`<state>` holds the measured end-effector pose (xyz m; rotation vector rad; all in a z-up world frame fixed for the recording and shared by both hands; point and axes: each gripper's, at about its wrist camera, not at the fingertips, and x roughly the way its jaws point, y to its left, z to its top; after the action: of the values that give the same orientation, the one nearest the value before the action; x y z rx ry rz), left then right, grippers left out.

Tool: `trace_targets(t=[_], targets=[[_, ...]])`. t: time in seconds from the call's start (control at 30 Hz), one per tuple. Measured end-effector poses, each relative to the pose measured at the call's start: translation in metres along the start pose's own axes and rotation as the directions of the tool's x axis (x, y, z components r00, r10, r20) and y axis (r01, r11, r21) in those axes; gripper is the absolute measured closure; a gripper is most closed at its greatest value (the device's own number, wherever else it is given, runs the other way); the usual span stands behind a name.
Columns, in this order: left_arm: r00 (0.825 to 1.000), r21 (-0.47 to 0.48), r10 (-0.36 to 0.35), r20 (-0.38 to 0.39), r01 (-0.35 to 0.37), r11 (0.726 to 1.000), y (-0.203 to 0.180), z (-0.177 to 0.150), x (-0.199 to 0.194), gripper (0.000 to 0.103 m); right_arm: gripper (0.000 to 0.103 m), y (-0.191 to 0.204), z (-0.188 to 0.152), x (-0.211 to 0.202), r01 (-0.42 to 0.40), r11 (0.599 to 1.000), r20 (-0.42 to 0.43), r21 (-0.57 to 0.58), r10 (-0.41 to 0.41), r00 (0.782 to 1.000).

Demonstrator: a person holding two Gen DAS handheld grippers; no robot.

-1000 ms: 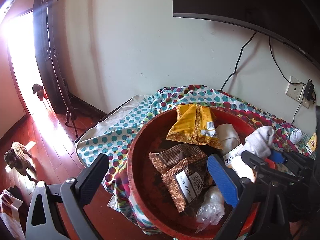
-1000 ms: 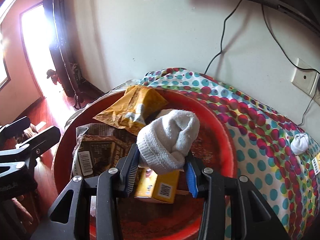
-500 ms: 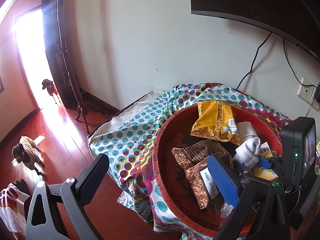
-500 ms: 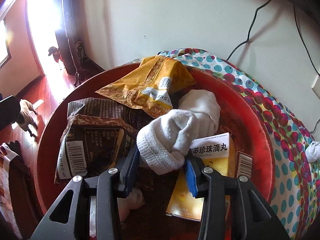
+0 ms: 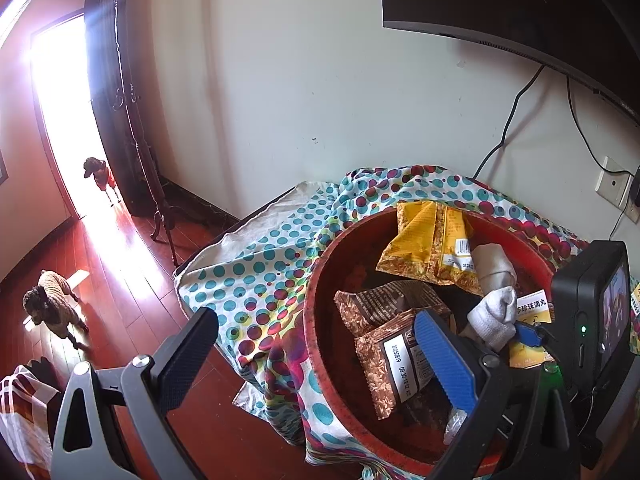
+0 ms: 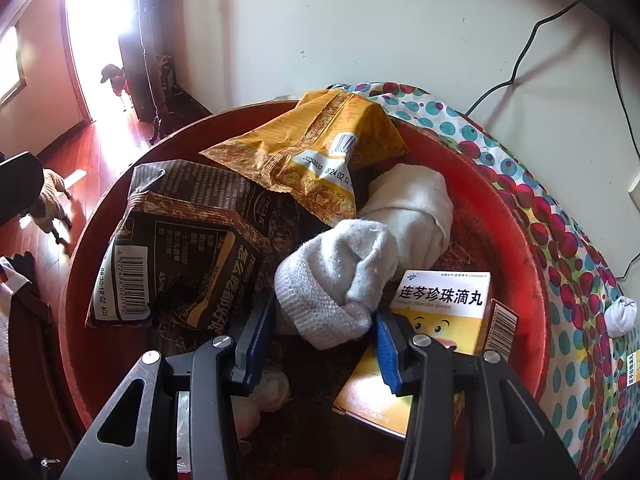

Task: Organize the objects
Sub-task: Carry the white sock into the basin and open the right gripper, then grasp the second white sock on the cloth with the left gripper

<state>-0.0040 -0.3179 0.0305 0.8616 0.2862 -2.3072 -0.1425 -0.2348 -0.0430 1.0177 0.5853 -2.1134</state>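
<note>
My right gripper (image 6: 320,332) is shut on a rolled white sock (image 6: 336,280) and holds it low inside the red basin (image 6: 516,232), over a yellow medicine box (image 6: 444,300). The sock also shows in the left wrist view (image 5: 494,314). In the basin lie a second rolled sock (image 6: 416,208), a yellow snack bag (image 6: 312,152) and brown snack packets (image 6: 180,248). My left gripper (image 5: 312,356) is open and empty, at the basin's left rim (image 5: 312,320).
The basin sits on a polka-dot cloth (image 5: 256,272) over a low table by the wall. Another small white sock (image 6: 622,314) lies on the cloth at right. Two dogs (image 5: 52,308) stand on the red wooden floor. A coat stand (image 5: 136,140) is by the doorway.
My right gripper has carried the sock forward and down into the basin, close over the medicine box. My left gripper has drawn back to the left of the basin.
</note>
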Motion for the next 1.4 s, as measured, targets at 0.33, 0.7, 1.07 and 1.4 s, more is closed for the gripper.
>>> trace_targets(t=[0.33,0.7,1.07,1.4], targets=[[1.000,0.014,0.000,0.002,0.000,1.000,-0.005,-0.001,-0.002,0.002,0.055,-0.004,-0.010,-0.011,-0.023,0.999,0.009,0.024,0.022,1.000],[1.000,0.046,-0.005,0.010,0.004,0.999,-0.017,-0.005,-0.004,0.002,0.013,-0.062,-0.028,-0.084,-0.016,0.988,0.225,0.152,-0.019,0.974],[0.993,0.132,-0.116,0.009,0.114,0.985,-0.066,-0.023,-0.014,0.002,0.008,-0.254,-0.151,-0.085,0.193,0.805,0.038,0.561,-0.259,0.965],[0.936,0.309,-0.347,-0.057,0.347,0.886,-0.175,-0.076,-0.036,0.002,0.008,-0.355,-0.226,-0.108,0.279,0.640,-0.060,0.716,-0.341,0.938]])
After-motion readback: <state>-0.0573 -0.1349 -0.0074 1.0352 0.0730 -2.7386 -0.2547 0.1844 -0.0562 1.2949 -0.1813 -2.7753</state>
